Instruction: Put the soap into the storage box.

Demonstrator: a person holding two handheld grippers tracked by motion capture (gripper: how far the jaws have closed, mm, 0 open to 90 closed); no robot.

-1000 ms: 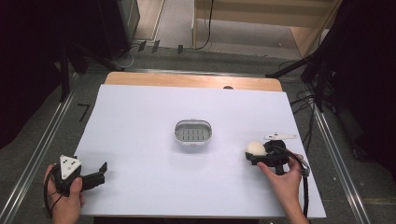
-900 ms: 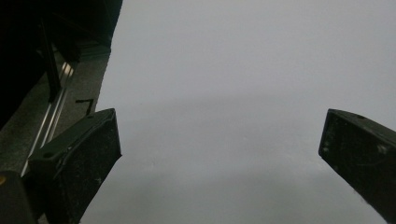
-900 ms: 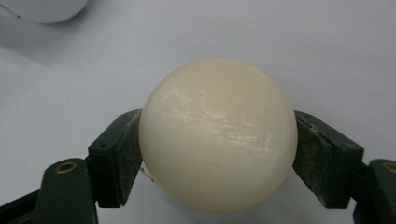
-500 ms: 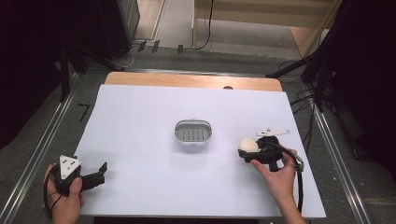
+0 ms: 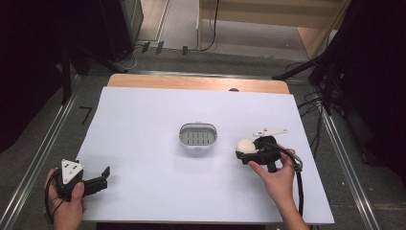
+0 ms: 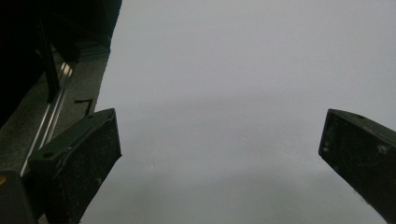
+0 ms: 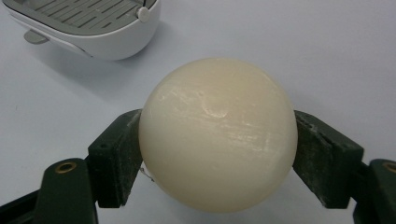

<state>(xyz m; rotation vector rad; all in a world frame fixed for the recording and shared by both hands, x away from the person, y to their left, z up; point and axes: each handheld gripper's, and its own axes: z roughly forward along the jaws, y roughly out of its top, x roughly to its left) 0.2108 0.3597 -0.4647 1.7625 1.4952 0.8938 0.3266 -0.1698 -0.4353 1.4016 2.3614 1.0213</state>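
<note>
A cream-coloured ball (image 7: 218,135) was pinched between the two jaws of the right gripper (image 7: 219,158), one pad pressed against each flank at about its widest part. It was held clear of the white table (image 5: 143,143), just short of a small white slatted dish (image 7: 88,23) that stood ahead of the fingertips and a little to one side in the right gripper view. In the high view the ball (image 5: 245,146) was seen at the tip of the right gripper (image 5: 250,154), with the dish (image 5: 198,136) near it and apart from it.

The ball was judged to be hard and smooth, with a waxy or soapy sheen and faint scuffs and a small dent on its face; it was probably light to moderate in weight. Being round and slick, it could be expected to squirt out of a grip set above or below its middle, so a hold straight across the middle, as shown, was judged the safest. A hard squeeze could mark the surface further.

The left gripper (image 6: 219,154) was held with its jaws spread wide and nothing between them, only bare table beyond the fingertips; in the high view the left gripper (image 5: 98,179) lay well apart from the ball. Nothing was seen standing between the ball and the dish; the dish's raised rim was the only thing to be cleared.
</note>
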